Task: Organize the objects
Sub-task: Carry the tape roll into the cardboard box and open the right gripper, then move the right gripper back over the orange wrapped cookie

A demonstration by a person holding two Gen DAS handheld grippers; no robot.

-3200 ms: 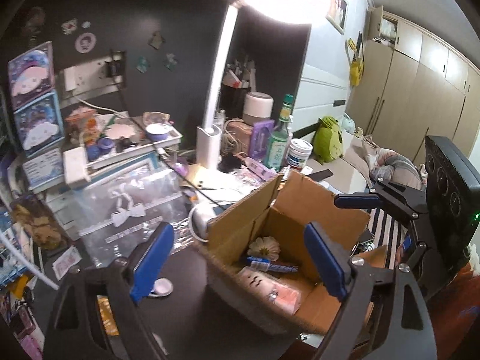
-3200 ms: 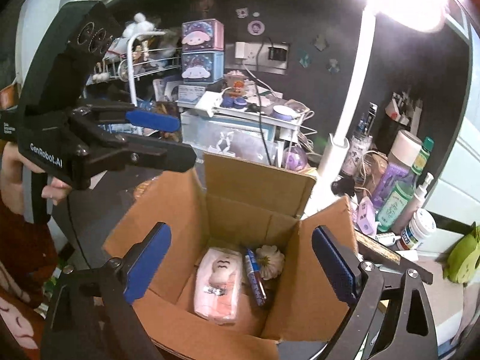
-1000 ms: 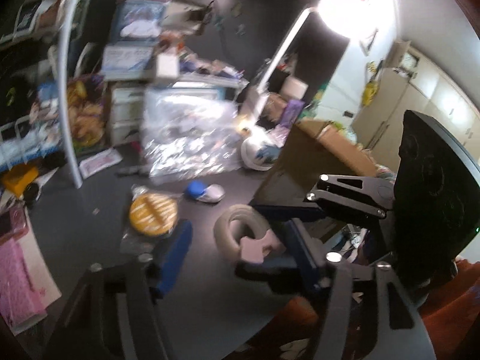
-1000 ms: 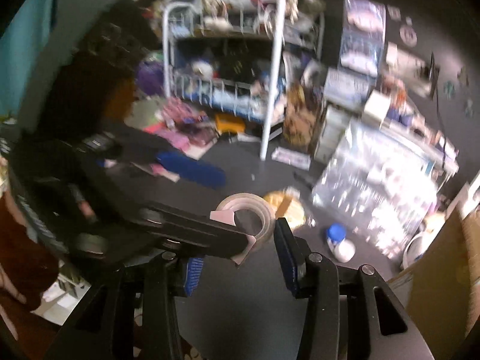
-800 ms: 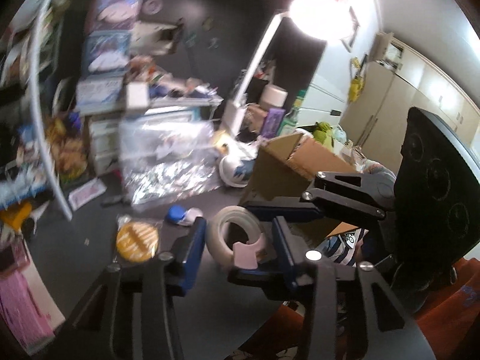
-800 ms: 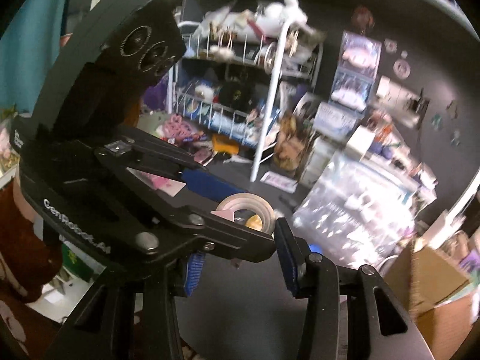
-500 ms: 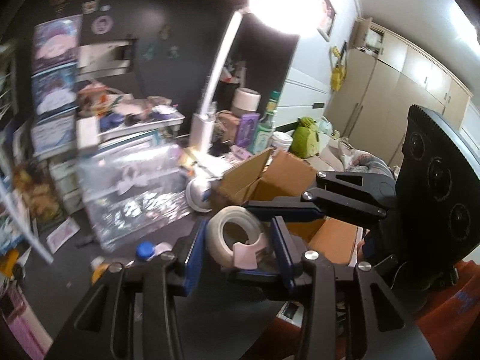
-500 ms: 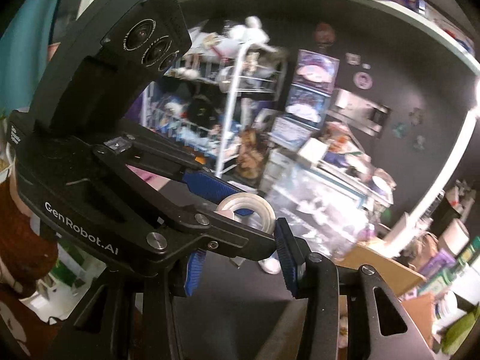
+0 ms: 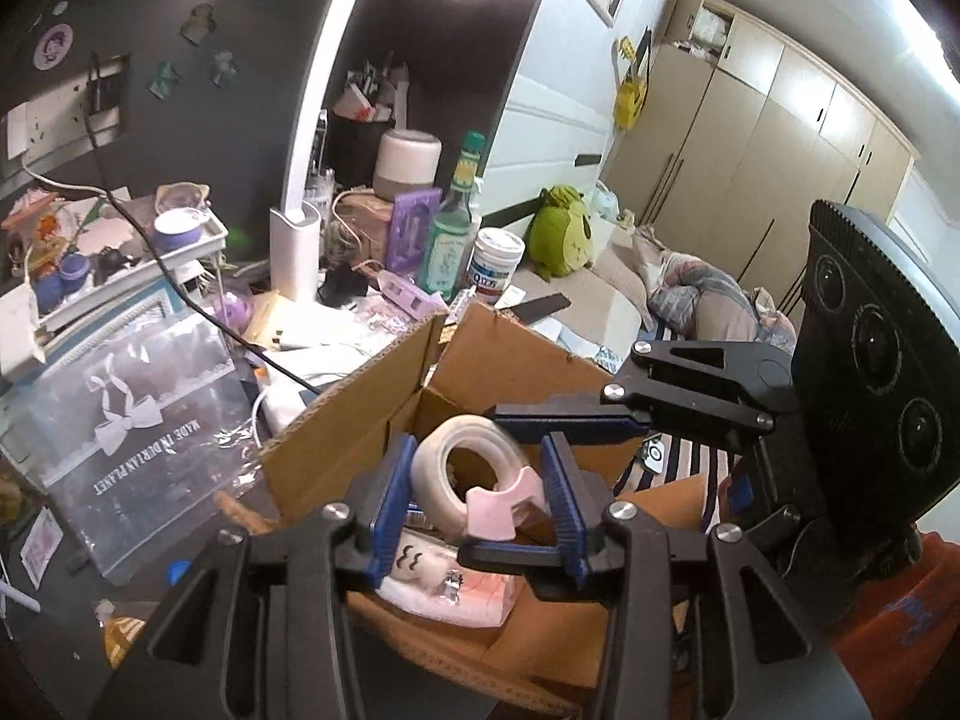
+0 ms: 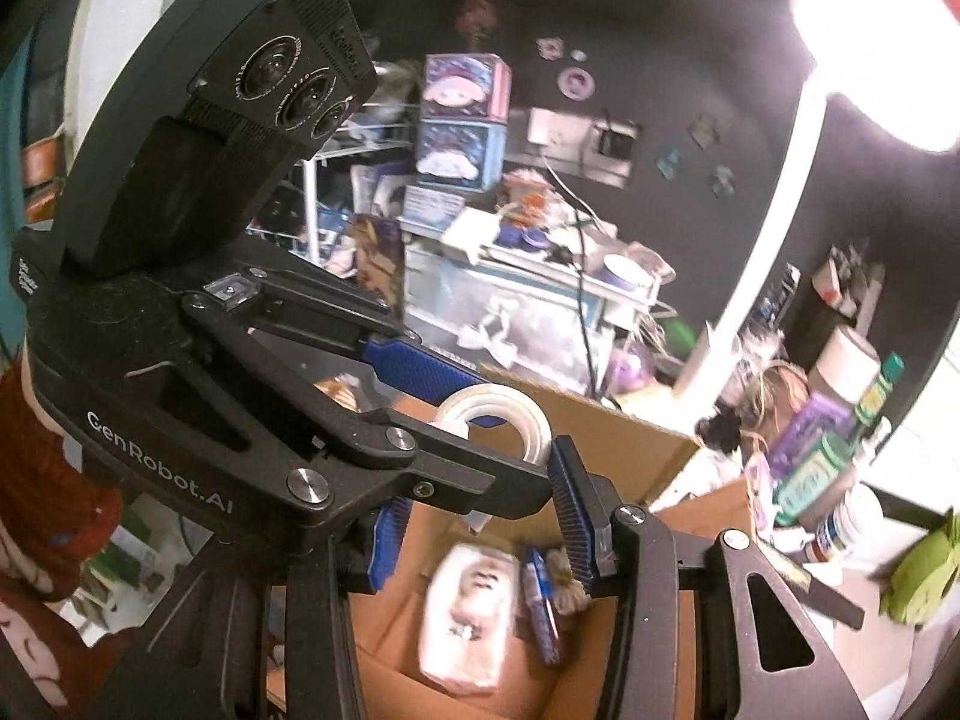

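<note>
Jaws of both grippers close on one tape roll (image 9: 462,474): the left gripper (image 9: 477,501) grips it between its blue pads (image 9: 390,504), and the right gripper (image 9: 543,483), crossing in from the right, appears to grip the same roll, though the left gripper hides much of it in the right wrist view. The roll is whitish and translucent, with a pink tab (image 9: 501,501) sticking out at its near edge. It hangs tilted in the air, above the open box (image 9: 336,420).

Seen from the right wrist, the tape roll (image 10: 498,420) sits just past the right gripper (image 10: 480,534), with the left gripper (image 10: 456,420) reaching across from the left and one blue pad (image 10: 420,369) lying against the roll's far side.

Inside the box (image 10: 630,438) lie a pink packet (image 10: 465,621), a blue tube (image 10: 540,612) just beside it, and a small pale flower-like thing (image 10: 567,585) near the tube's far end. The box stands on a dark bench (image 9: 72,618) with its flaps raised. Beside it on the left lies a clear pouch (image 9: 132,414) with a white bow print. Behind the box stand a white lamp (image 9: 300,198), a green bottle (image 9: 450,228) and a white jar (image 9: 495,264), and a green plush (image 9: 561,231) sits farther right.
</note>
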